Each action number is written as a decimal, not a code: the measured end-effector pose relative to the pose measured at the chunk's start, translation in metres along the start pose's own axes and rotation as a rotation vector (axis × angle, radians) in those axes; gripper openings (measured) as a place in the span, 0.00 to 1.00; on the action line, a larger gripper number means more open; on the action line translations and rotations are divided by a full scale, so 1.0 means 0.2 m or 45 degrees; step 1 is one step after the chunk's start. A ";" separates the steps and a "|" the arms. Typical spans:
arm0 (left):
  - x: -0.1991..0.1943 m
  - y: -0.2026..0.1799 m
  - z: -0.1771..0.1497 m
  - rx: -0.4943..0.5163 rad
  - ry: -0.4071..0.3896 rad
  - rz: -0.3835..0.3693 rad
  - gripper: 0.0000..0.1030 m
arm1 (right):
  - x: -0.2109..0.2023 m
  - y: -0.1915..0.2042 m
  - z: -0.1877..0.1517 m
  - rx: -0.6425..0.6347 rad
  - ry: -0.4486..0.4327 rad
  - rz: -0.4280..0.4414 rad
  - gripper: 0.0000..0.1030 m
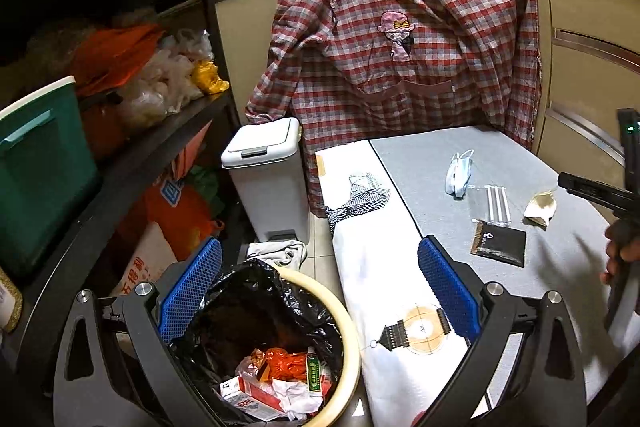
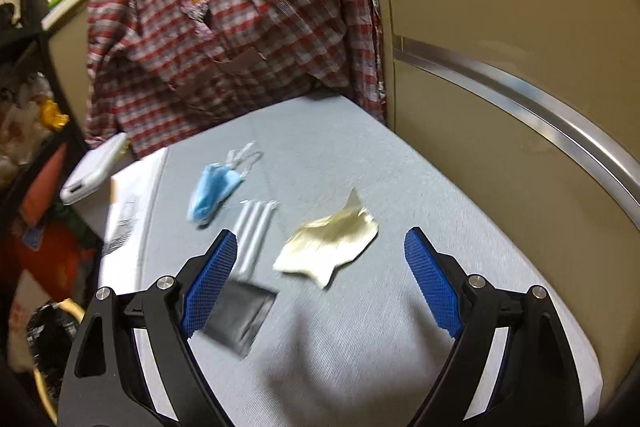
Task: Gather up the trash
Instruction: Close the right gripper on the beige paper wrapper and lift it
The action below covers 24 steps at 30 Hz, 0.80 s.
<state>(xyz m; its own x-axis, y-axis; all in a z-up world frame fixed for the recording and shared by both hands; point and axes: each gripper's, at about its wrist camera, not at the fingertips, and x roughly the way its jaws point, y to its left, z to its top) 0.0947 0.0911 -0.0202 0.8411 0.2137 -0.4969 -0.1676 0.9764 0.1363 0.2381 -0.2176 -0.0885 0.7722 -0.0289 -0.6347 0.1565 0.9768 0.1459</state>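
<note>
Four bits of trash lie on the grey worktop point(image 2: 360, 347), all close together near its right edge. There is a blue face mask point(image 2: 212, 195) farthest back, a clear packet of white sticks point(image 2: 254, 231) just beside it, a dark flat pouch point(image 2: 240, 319) nearer the front, and a crumpled pale wrapper point(image 2: 332, 243) closest to the right edge.

The right claw point(image 2: 320, 283) is wide and holds nothing — it hangs over the worktop with the wrapper between its blue pads, not touching them. The left claw point(image 1: 320, 291) is wide too and empty. It hovers over the left edge of the worktop and the bin with the black bag point(image 1: 280, 327), which stands on the floor just past that edge and already has trash in it.

The wrapper looks very light and thin. It will squash flat when pinched, so it cannot break, but it may slip or flutter away. The best spot to grab is its puffed-up middle, where the paper stands off the worktop. The pouch and the stick packet lie flat and look slippery — they would be harder to lift by an edge. The mask is soft, easy to pinch anywhere.
</note>
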 end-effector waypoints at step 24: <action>0.07 0.00 -0.01 0.035 0.007 -0.003 0.93 | 0.34 0.05 0.00 -0.127 0.141 -0.016 0.00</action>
<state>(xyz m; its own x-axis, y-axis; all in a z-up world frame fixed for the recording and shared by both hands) 0.1061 0.0936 -0.0286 0.8388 0.2116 -0.5016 -0.1513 0.9757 0.1586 0.2920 -0.2098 -0.1302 0.6970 -0.0234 -0.7166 0.0997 0.9929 0.0645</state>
